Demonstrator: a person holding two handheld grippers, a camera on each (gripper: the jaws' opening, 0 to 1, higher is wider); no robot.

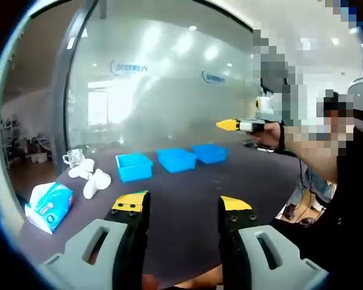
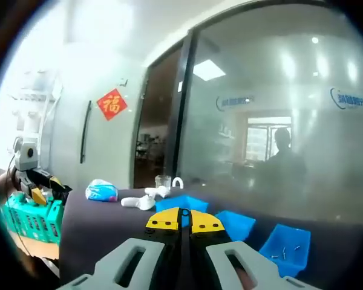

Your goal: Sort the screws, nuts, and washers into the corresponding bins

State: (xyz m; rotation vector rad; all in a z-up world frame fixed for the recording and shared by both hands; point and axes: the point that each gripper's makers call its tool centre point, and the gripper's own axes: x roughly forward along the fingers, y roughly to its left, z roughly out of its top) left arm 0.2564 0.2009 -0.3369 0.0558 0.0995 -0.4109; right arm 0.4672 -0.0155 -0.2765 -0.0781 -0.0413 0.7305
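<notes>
In the left gripper view the left hand-held gripper (image 1: 183, 205) rises from the bottom edge with its yellow-tipped jaws standing wide apart and nothing between them, above a dark surface (image 1: 187, 205). Three blue bins (image 1: 176, 159) sit in a row near the far edge of that surface; their insides are hidden from this low angle, so what lies in them cannot be told here. To the left of the bins lie some white rounded objects (image 1: 91, 178) whose kind is hard to make out, a small clear glass cup (image 1: 73, 157) behind them, and a blue and white tissue pack (image 1: 49, 205) near the surface's edge. At the right, a person's hand (image 1: 269, 134) holds the other, right hand-held gripper (image 1: 227, 125), seen small and from the side above the far bin. In the right gripper view the right hand-held gripper (image 2: 184, 220) has its yellow tips pressed together with nothing seen between them. Beyond it the bins are partly cut off by the jaws; the rightmost bin (image 2: 285, 246) shows a few small thin pieces, likely screws (image 2: 282, 253), too tiny to tell for sure. At the left edge a green basket (image 2: 31, 220) is partly cut off, and a frosted glass wall (image 2: 278, 121) stands behind.
</notes>
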